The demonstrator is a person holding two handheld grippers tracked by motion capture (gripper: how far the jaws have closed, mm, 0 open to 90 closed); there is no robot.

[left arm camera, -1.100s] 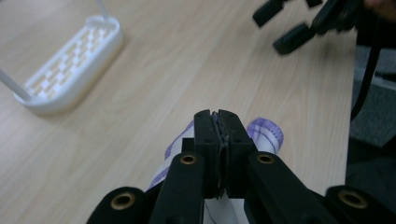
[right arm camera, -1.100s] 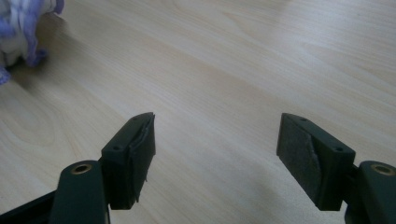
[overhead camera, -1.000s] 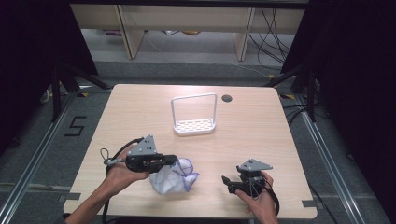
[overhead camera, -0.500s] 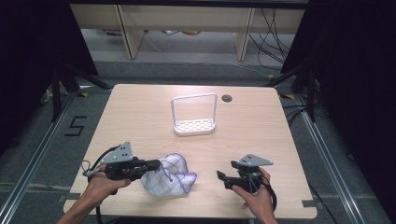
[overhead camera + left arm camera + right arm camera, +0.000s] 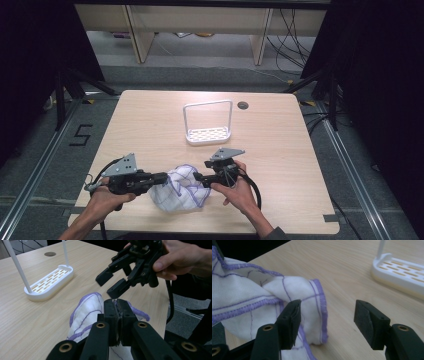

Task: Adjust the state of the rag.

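A crumpled white cloth (image 5: 181,192) with purple stitching and edging lies near the table's front edge, also in the left gripper view as the cloth (image 5: 87,312) and in the right gripper view as the cloth (image 5: 254,302). My left gripper (image 5: 162,178) holds it from the left, jaws shut on a fold of the cloth (image 5: 117,305). My right gripper (image 5: 200,177) hovers at the cloth's right edge, open, its jaws (image 5: 328,320) straddling the purple hem with nothing pinched. From the left gripper view the right gripper (image 5: 113,282) sits just beyond and above the cloth.
A white rack (image 5: 207,134) with a slotted base and a tall wire hoop stands mid-table behind the cloth. A round cable hole (image 5: 243,105) sits at the back. The table's front edge lies close below the cloth.
My right gripper has moved left to the cloth's edge. The left gripper has shifted right and slightly forward while holding the cloth.
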